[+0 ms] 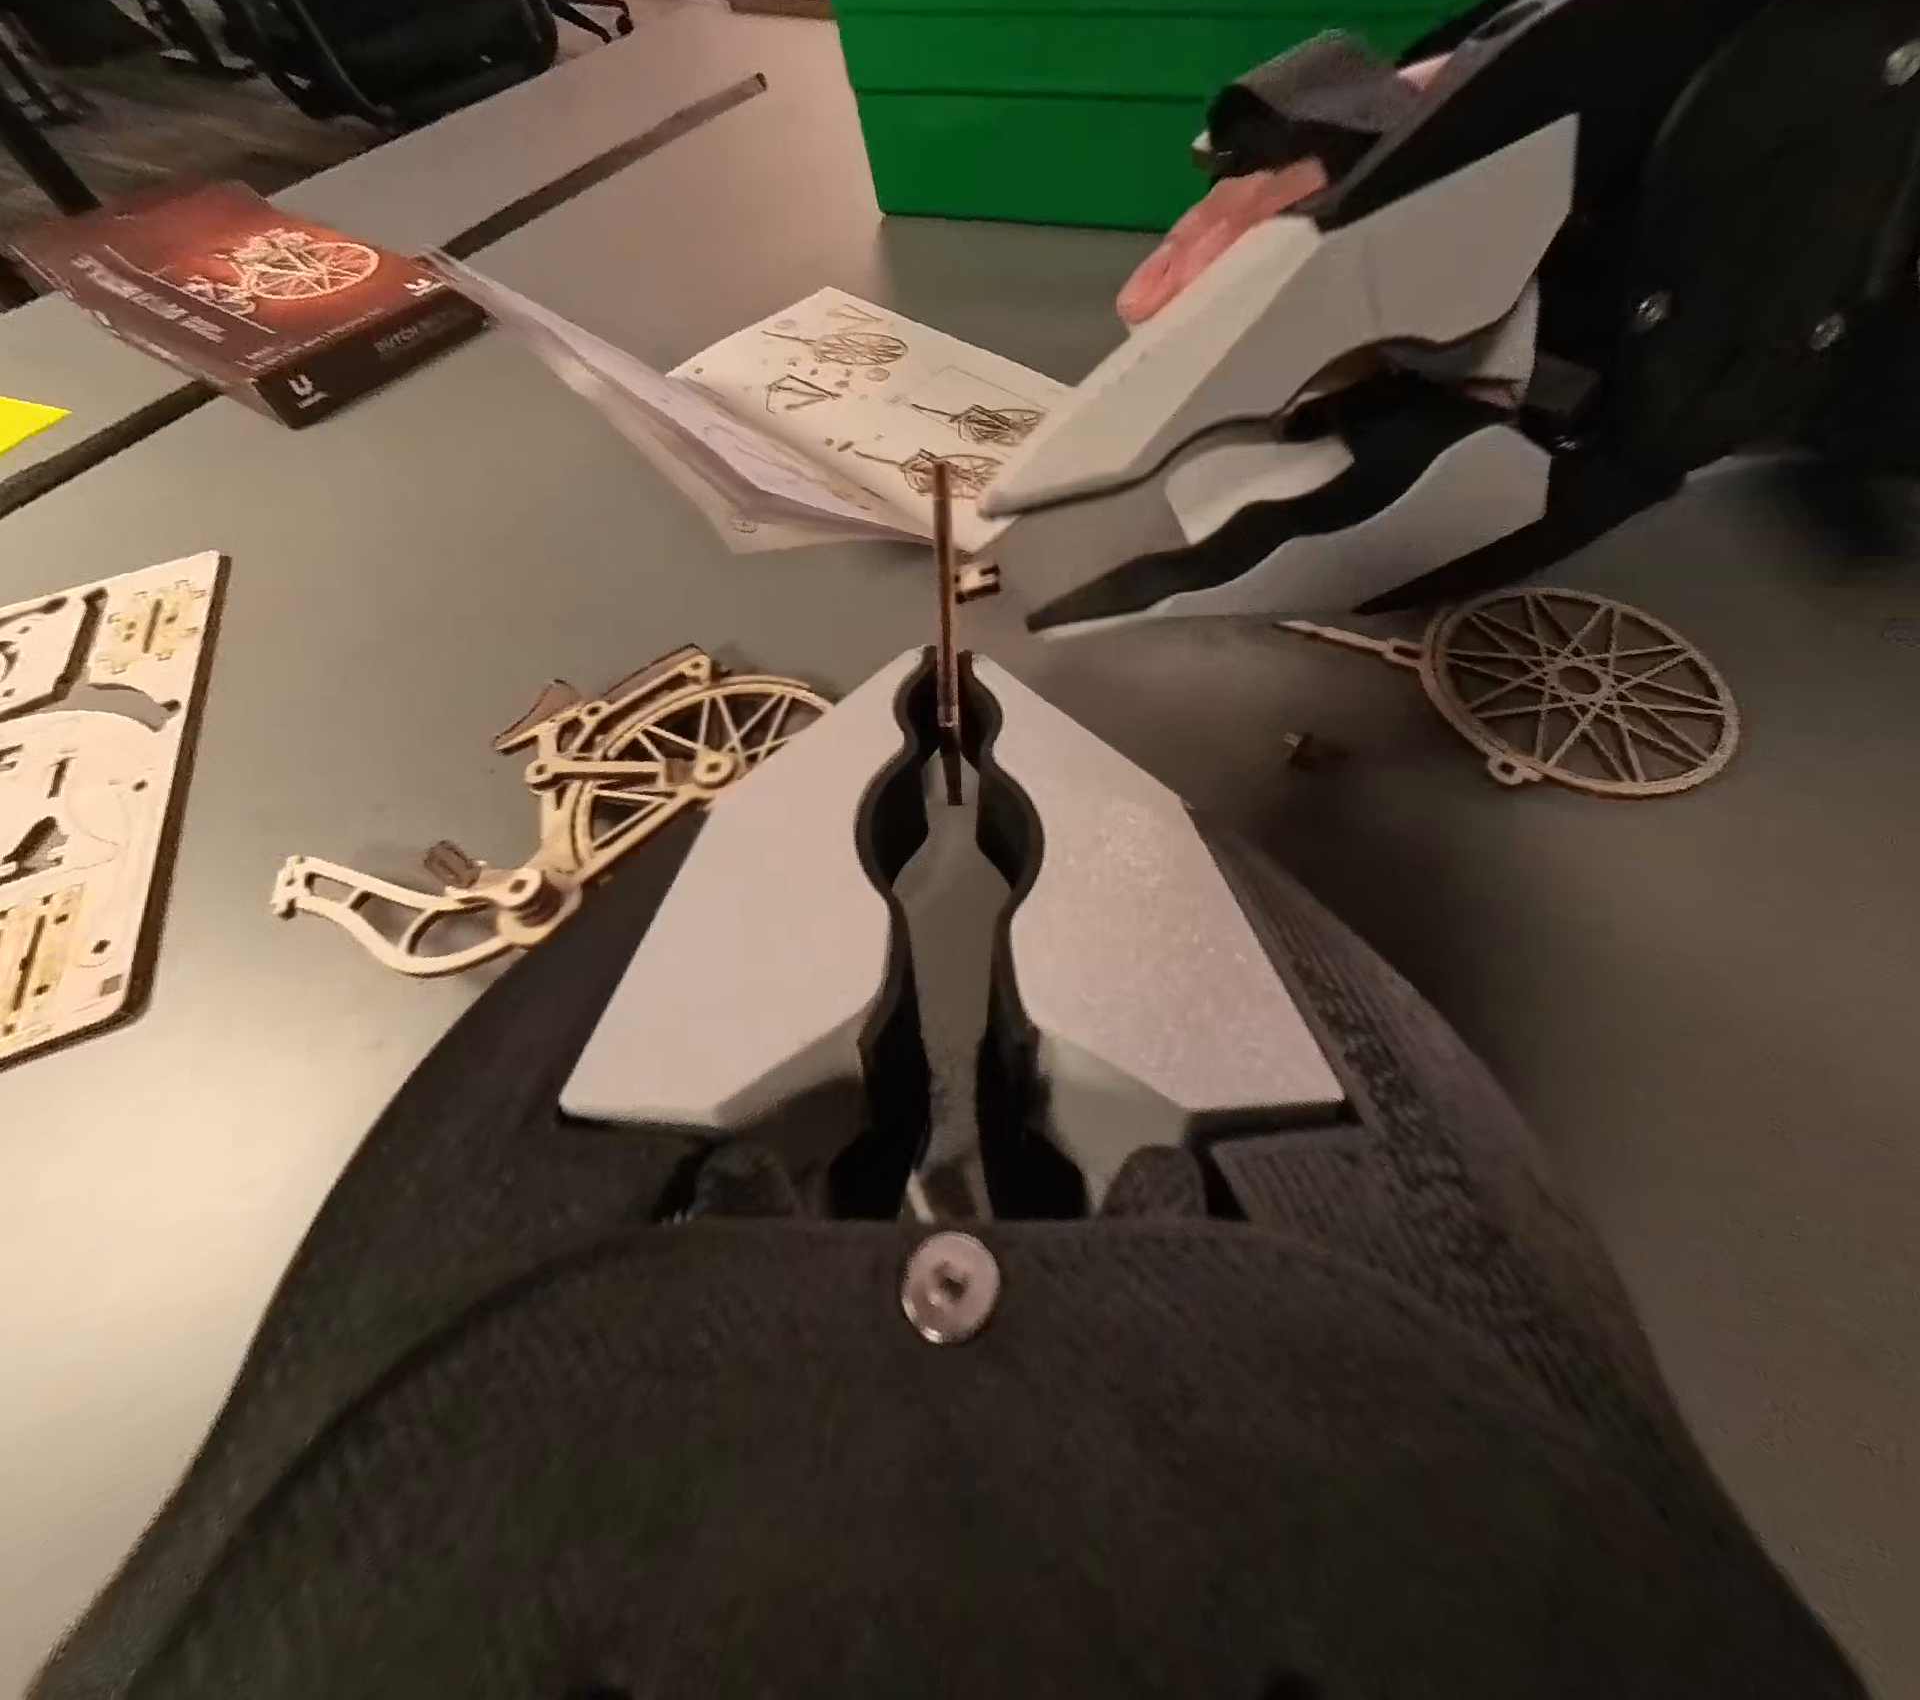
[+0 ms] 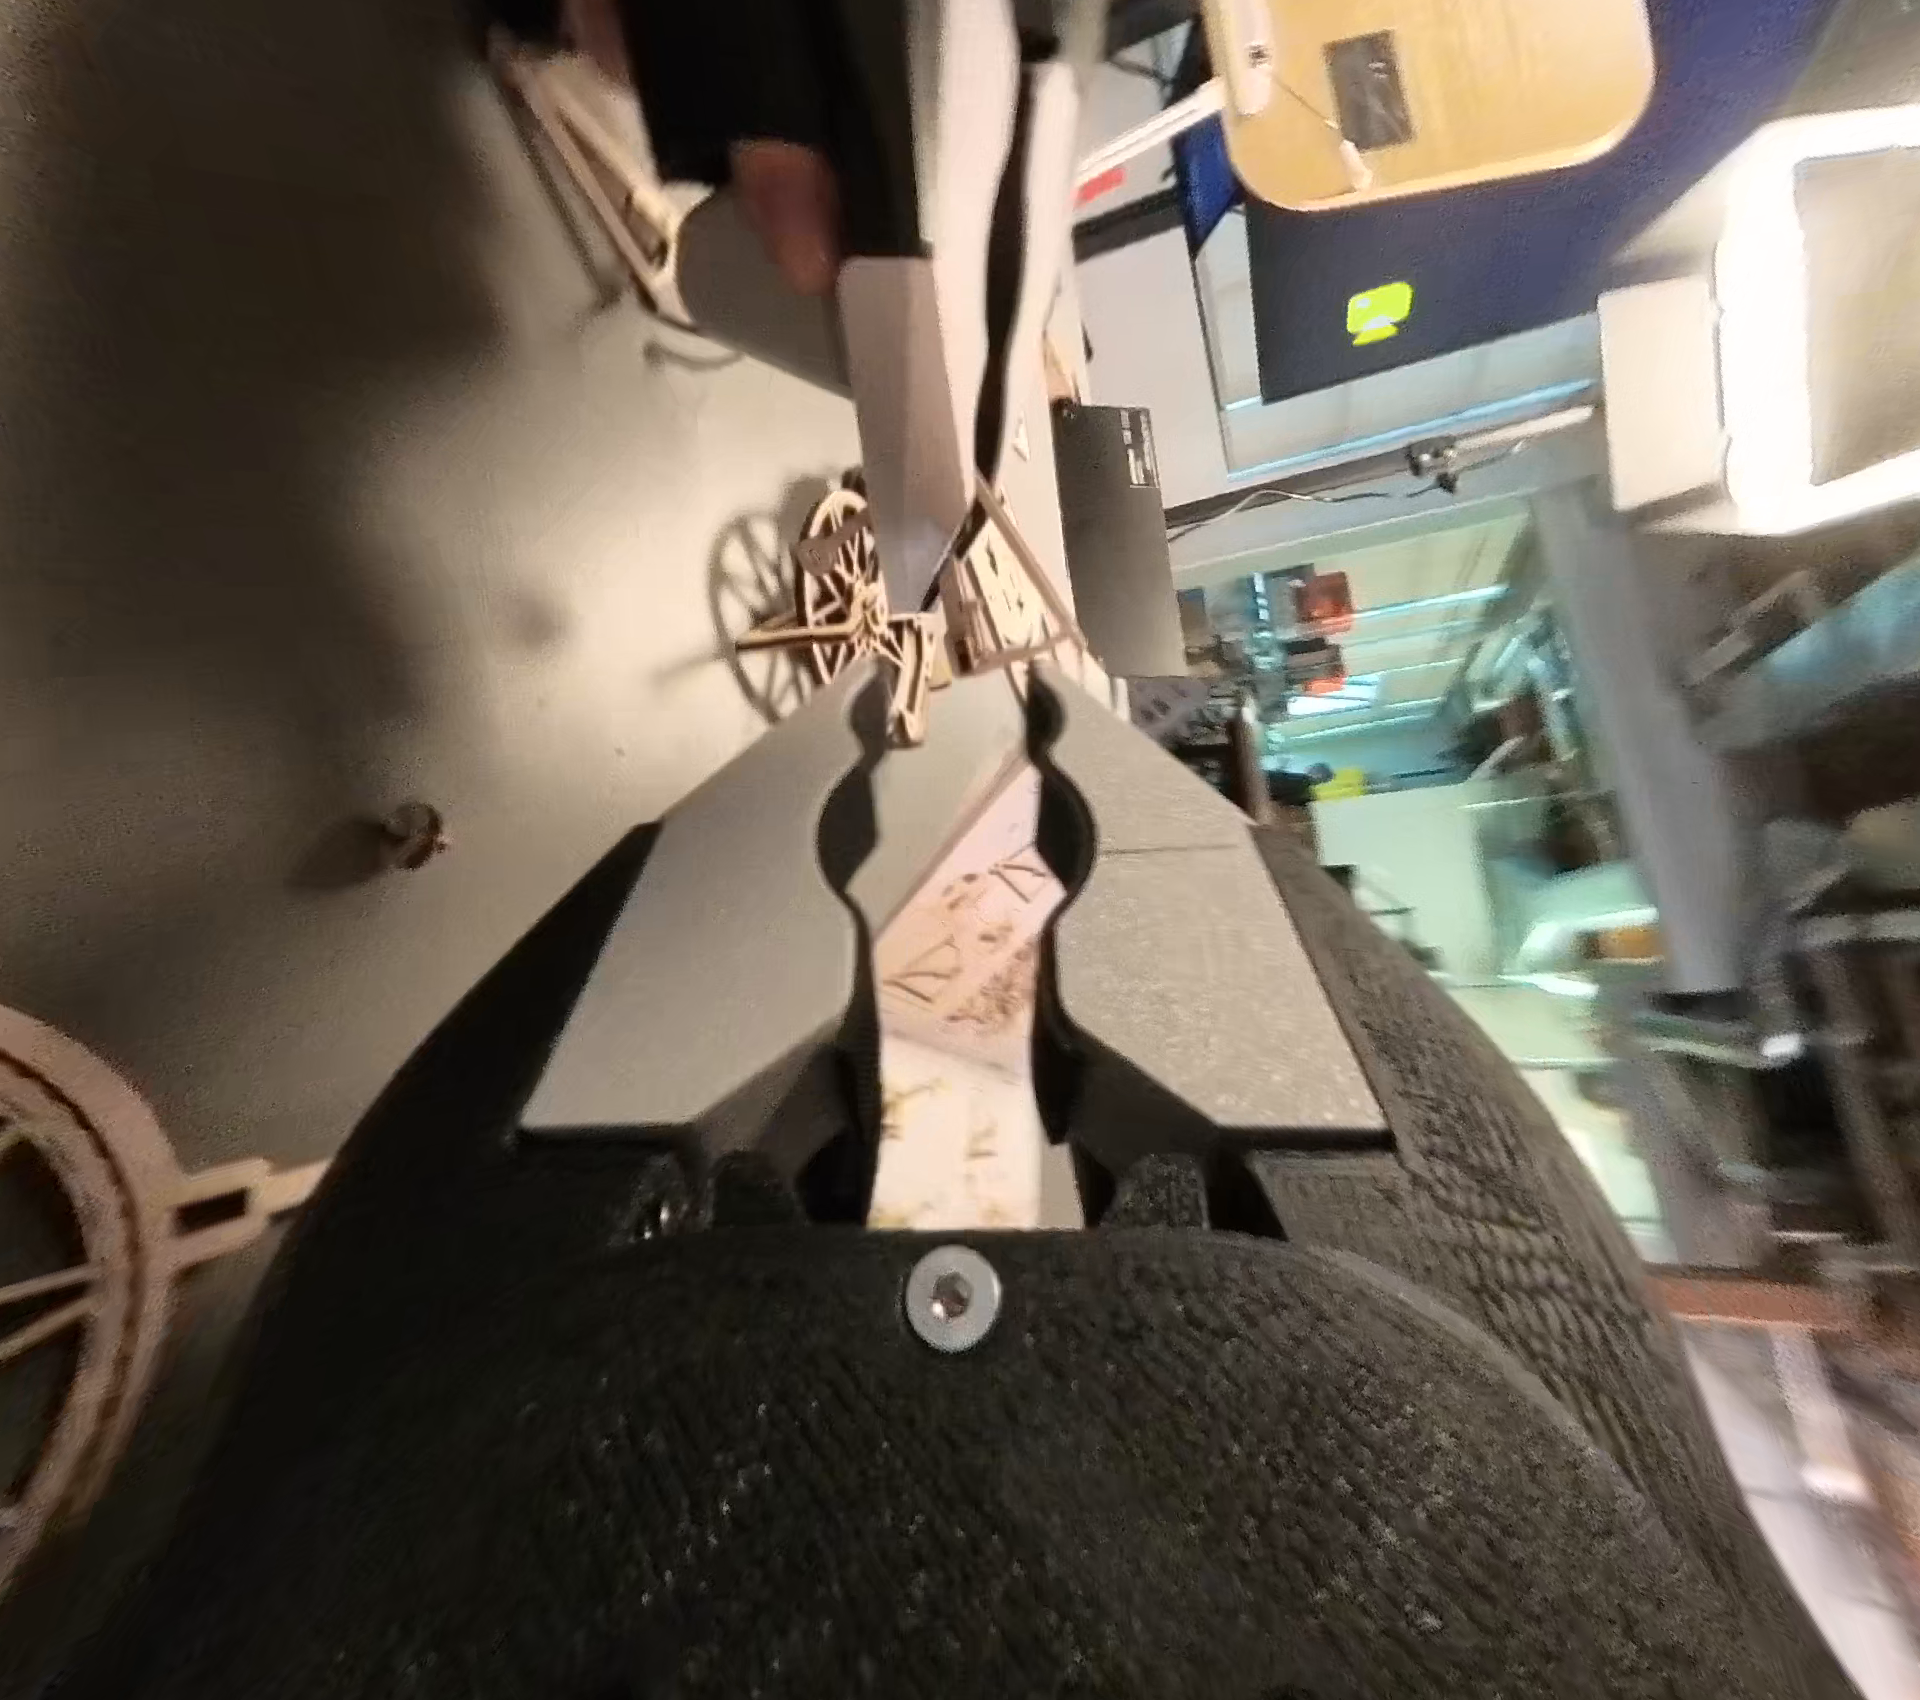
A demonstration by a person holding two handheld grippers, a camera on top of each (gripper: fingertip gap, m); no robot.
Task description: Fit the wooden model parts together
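Claws: left [image 1: 948,674] grips wood strip [image 1: 943,570], right [image 2: 951,694] open nearby.

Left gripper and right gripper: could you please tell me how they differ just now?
The left gripper is shut on a thin wooden part; the right gripper is open. The left gripper sits level with the table; the right gripper is rolled onto its side. Both are grey-tipped and point at the part.

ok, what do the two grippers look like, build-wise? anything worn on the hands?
Both match: the left gripper and right gripper have a black, rough-textured printed body, flat grey angular finger plates with wavy black inner edges, and one silver screw centred behind the jaws. A black strap or fingerless glove wraps the hand on the right one. No cables are clearly visible.
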